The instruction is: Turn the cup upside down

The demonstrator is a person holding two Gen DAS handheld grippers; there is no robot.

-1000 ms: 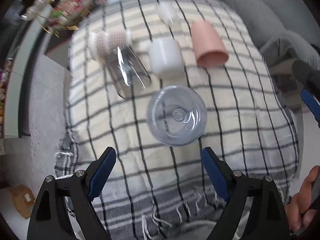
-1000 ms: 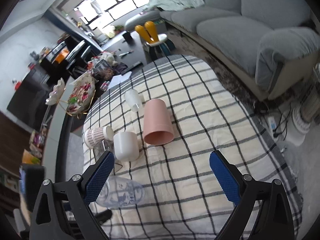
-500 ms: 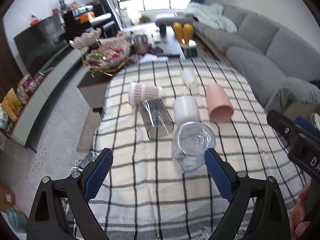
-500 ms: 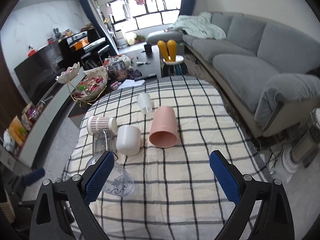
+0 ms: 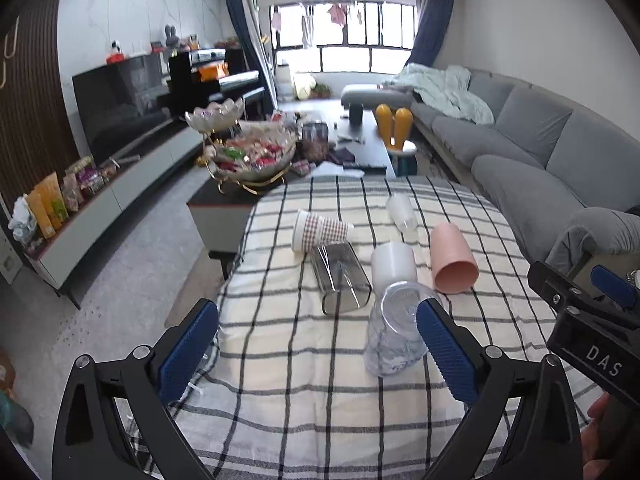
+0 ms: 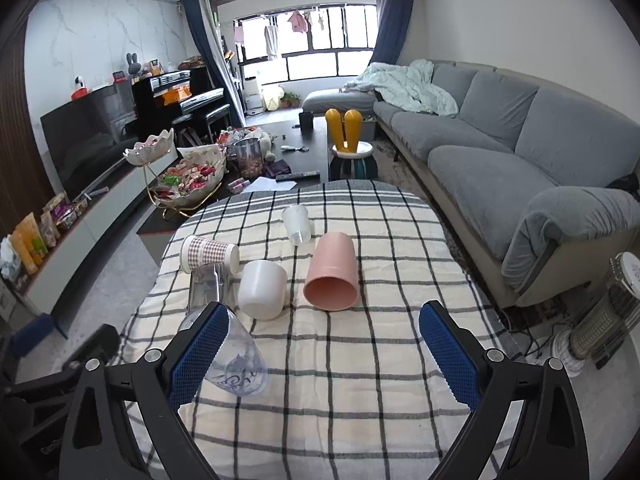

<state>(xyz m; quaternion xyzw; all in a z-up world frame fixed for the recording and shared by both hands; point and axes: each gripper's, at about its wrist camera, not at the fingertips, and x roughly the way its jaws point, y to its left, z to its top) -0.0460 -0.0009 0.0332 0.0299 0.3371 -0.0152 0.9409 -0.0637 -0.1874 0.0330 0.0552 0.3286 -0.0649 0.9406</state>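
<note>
A clear plastic cup [image 5: 394, 328] stands upside down on the checked tablecloth [image 5: 304, 364], base up; it also shows in the right wrist view [image 6: 238, 360]. My left gripper [image 5: 316, 350] is open and empty, above the near table edge, its right finger just in front of the cup. My right gripper [image 6: 322, 354] is open and empty, the clear cup behind its left finger. Lying on their sides are a pink cup [image 6: 332, 274], a white cup [image 6: 262, 288], a clear square cup [image 5: 340, 278], a checked paper cup [image 5: 320, 228] and a small translucent cup [image 6: 297, 222].
A grey sofa [image 6: 500, 152] runs along the right. A dark coffee table [image 6: 296, 160] with snack bowls [image 6: 192, 180] stands beyond the table. A TV unit [image 5: 116, 184] is at the left. A heater [image 6: 600, 320] stands on the floor at right.
Both grippers have lifted and tilted from looking down at the table to looking level across the room. The clear cup stays base up on the cloth.
</note>
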